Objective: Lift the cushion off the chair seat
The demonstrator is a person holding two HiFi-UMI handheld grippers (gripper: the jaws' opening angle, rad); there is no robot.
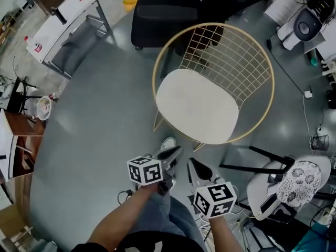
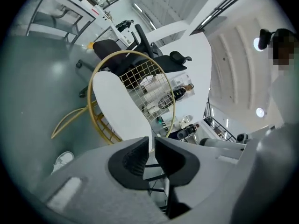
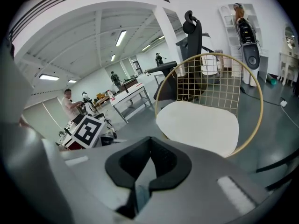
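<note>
Your left gripper [image 1: 173, 152]: bottom centre, jaws slightly parted, empty.
Your right gripper [image 1: 194, 164]: just beside it, clenched, empty.
Cushion [image 1: 197, 106]: white, frame centre, lying on the gold wire chair [image 1: 265, 56], untouched.

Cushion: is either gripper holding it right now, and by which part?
Nothing is held. The cushion lies untouched on the chair; the left gripper, jaws slightly apart, and the right gripper, jaws together, are both empty and short of it.
</note>
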